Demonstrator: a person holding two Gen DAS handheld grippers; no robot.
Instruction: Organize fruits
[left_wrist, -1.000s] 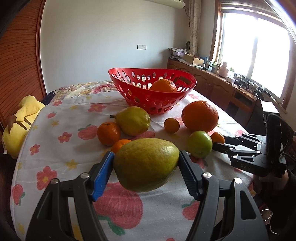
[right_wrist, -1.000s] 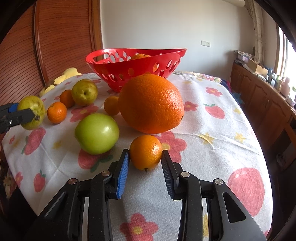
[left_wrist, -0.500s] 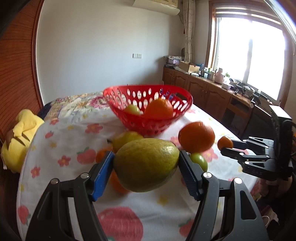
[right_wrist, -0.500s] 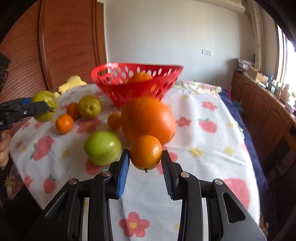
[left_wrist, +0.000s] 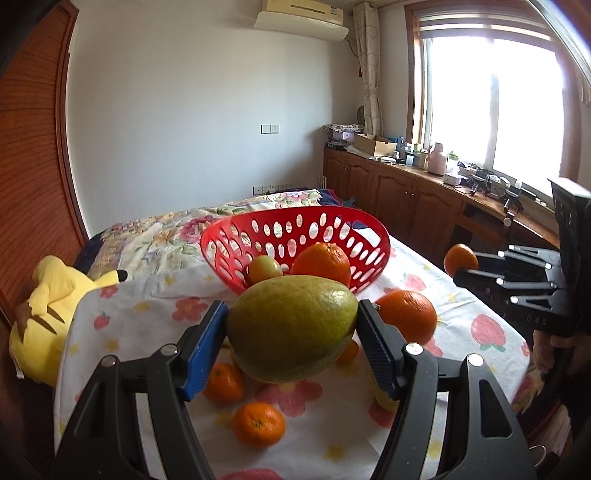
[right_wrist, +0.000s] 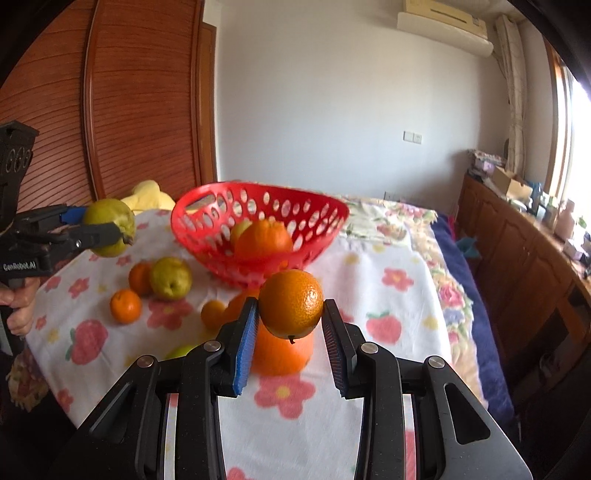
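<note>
Since a second ago: both claws have risen off the desk, each carrying its fruit toward basket height.
Left claw (left_wrist: 291, 345): clamped across the middle of a large green pear (left_wrist: 293, 328), held in the air short of the red basket (left_wrist: 236, 242).
Right claw (right_wrist: 290, 325): closed on a small mandarin (right_wrist: 290, 302), lifted above a big orange (right_wrist: 280, 354) resting on the cloth.
Handling: the pear looks heavy, smooth and easily bruised, best held at its widest girth; the mandarin looks light, with soft skin that calls for gentle pressure.
Desk (right_wrist: 369, 280): floral cloth with loose mandarins and a second pear (right_wrist: 170, 277) near the basket.
Basket: holds an orange and a pale fruit, with room beside them.
Clearance: open air above the rim; the desk's right edge drops off beside the cabinets.
</note>
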